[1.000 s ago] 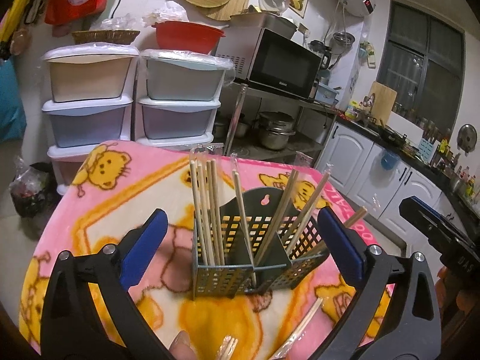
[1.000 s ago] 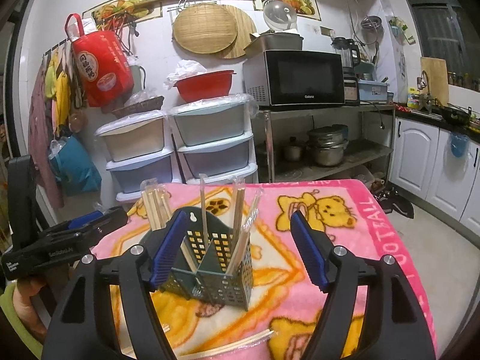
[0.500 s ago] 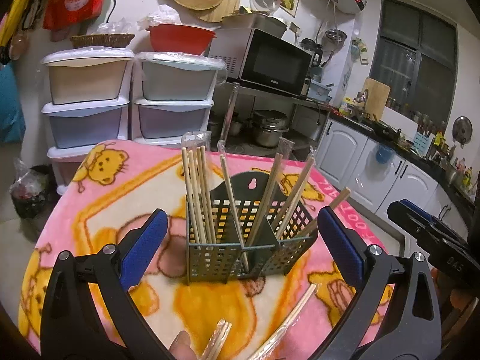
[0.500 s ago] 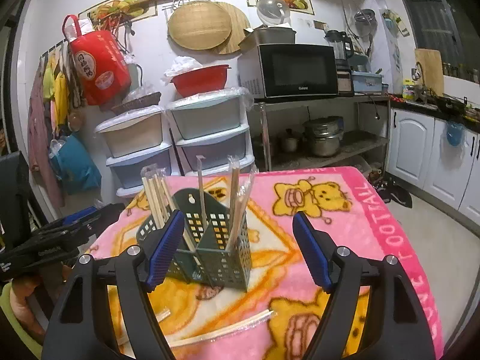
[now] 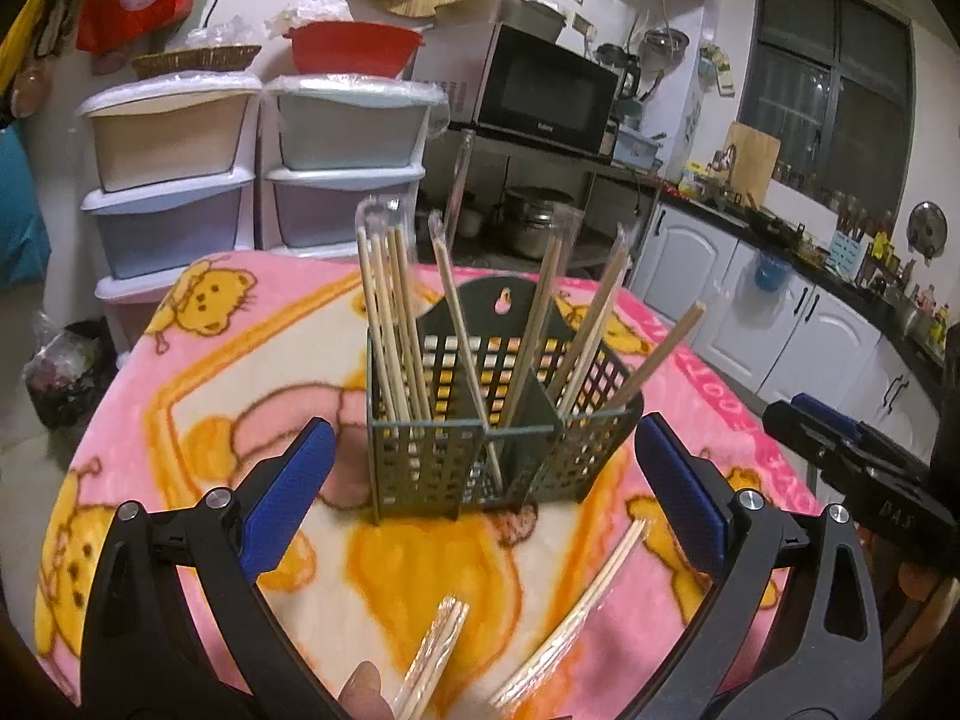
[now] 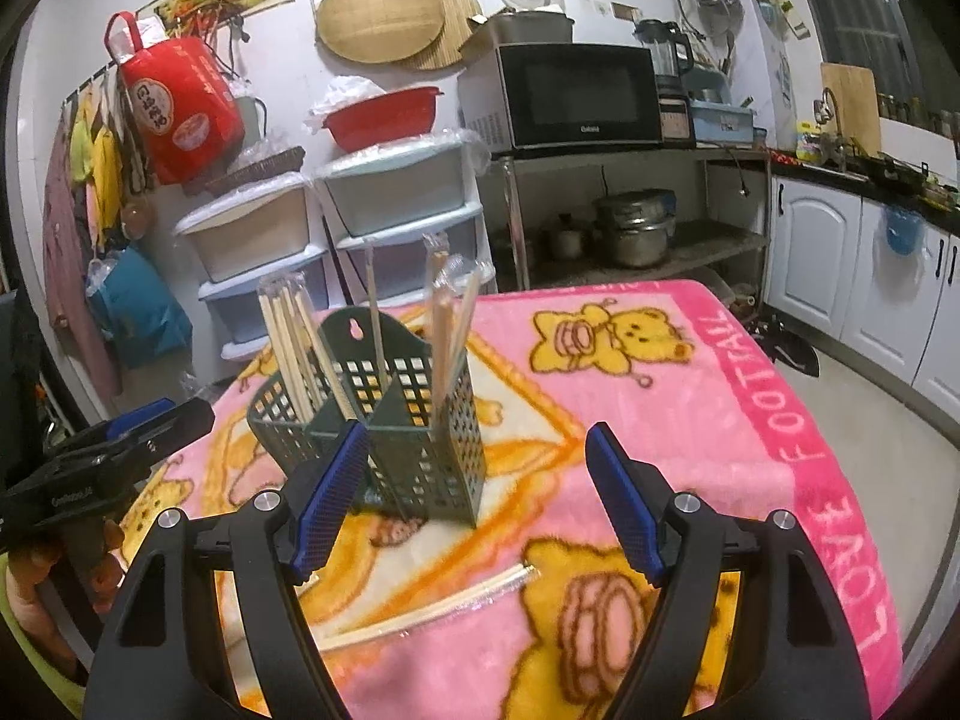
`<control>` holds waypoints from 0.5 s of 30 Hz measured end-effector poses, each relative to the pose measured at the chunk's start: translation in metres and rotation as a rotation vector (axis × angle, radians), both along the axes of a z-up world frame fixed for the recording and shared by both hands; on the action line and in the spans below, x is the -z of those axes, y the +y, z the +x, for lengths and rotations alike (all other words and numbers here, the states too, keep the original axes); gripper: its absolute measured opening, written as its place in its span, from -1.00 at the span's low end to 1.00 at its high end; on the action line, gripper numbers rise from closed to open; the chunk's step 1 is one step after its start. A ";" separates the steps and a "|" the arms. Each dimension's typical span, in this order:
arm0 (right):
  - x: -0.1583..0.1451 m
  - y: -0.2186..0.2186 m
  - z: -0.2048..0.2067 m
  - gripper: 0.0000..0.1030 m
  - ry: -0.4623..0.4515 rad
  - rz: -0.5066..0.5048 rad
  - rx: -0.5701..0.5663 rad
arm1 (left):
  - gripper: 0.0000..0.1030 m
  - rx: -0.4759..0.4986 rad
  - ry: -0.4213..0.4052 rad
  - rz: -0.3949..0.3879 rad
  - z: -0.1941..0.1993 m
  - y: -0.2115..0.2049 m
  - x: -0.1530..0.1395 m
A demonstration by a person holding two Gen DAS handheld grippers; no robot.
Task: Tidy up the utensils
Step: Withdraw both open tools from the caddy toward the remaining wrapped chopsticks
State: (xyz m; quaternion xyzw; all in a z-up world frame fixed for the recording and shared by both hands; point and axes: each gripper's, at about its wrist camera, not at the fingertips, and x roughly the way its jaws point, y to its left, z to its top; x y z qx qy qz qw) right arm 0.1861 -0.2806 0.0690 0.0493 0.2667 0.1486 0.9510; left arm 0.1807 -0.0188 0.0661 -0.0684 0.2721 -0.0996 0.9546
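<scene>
Left gripper [image 5: 483,486]: blue pads [image 5: 287,495] wide apart, nothing clamped, nothing touching either pad. Framed between them, farther back on the pink bear-print blanket [image 5: 210,396]: a dark green perforated utensil caddy [image 5: 480,420], upright, split into compartments. Bundle of wrapped chopsticks [image 5: 390,324] standing in its left compartment, single sticks leaning in the middle and right ones, one stick [image 5: 654,354] tilting far out over the right rim. Loose on the blanket, nearer than the caddy: one wrapped pair [image 5: 435,654] low in the middle, beside a fingertip [image 5: 360,690] at the bottom edge, and a second wrapped pair [image 5: 576,612] lying slantwise toward the right pad, apart from it.

Right gripper [image 6: 477,495]: pads also well spread, holding nothing. Left pad [image 6: 327,501] overlapping the caddy's [image 6: 432,456] near corner in its own view; contact or gap behind it not possible to tell. Right pad over bare blanket [image 6: 750,396]. Wrapped pair [image 6: 432,606] flat on the blanket below and between the pads, untouched. At far left of that view, the other gripper's black body [image 6: 90,462], with a hand [image 6: 36,588] under it.

Behind the table: stacked plastic drawers [image 5: 168,180], a red basin [image 5: 354,48], a microwave [image 5: 540,90] on a metal shelf, pots [image 6: 636,228] beneath, white cabinets [image 6: 840,276] to the right. Nothing standing between either gripper and the loose pairs.
</scene>
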 end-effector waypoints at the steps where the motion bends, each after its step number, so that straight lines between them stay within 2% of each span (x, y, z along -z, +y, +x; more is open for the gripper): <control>1: 0.002 -0.001 0.000 0.40 0.003 -0.001 0.002 | 0.79 0.001 0.008 0.002 -0.001 -0.001 0.003; 15: 0.031 -0.015 0.001 0.40 0.076 -0.009 0.035 | 0.79 0.001 0.103 0.033 -0.001 0.004 0.035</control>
